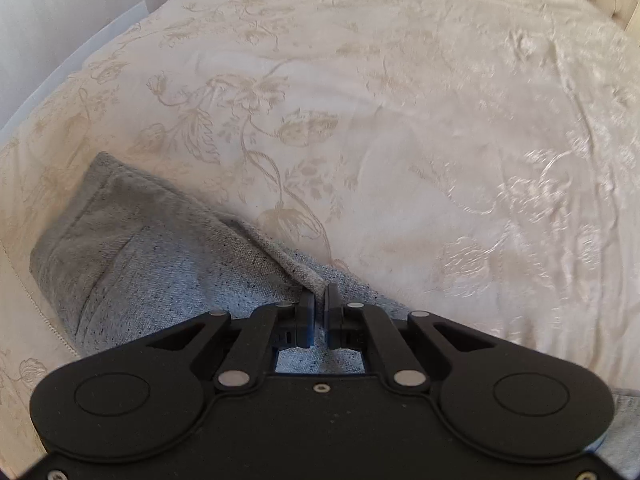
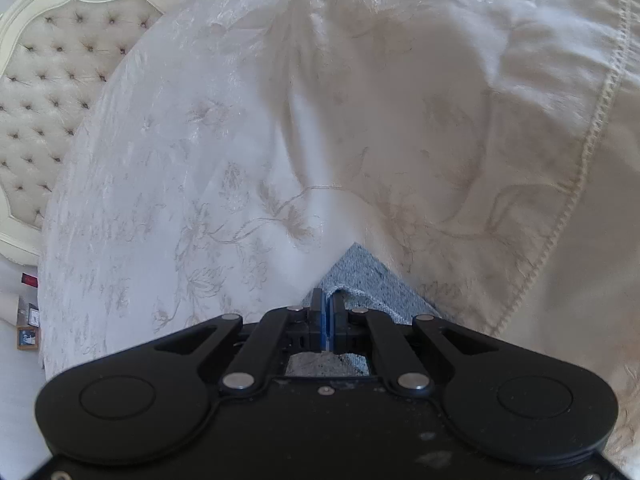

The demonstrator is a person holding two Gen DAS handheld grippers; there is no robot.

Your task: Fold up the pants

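The pants (image 1: 160, 256) are light grey-blue denim and lie on a cream floral bedspread (image 1: 400, 120). In the left wrist view my left gripper (image 1: 321, 292) is shut on a raised fold of the denim, with the rest of the cloth spread to the lower left. In the right wrist view my right gripper (image 2: 328, 300) is shut on an edge of the pants (image 2: 360, 276), and only a small corner of denim shows past the fingers. The rest of the pants is hidden under the gripper bodies.
The bedspread (image 2: 240, 140) fills both views. A tufted cream headboard (image 2: 52, 72) stands at the left of the right wrist view. Small items sit on a surface (image 2: 28, 320) beside the bed. A stitched border (image 2: 592, 140) runs down the bedspread's right side.
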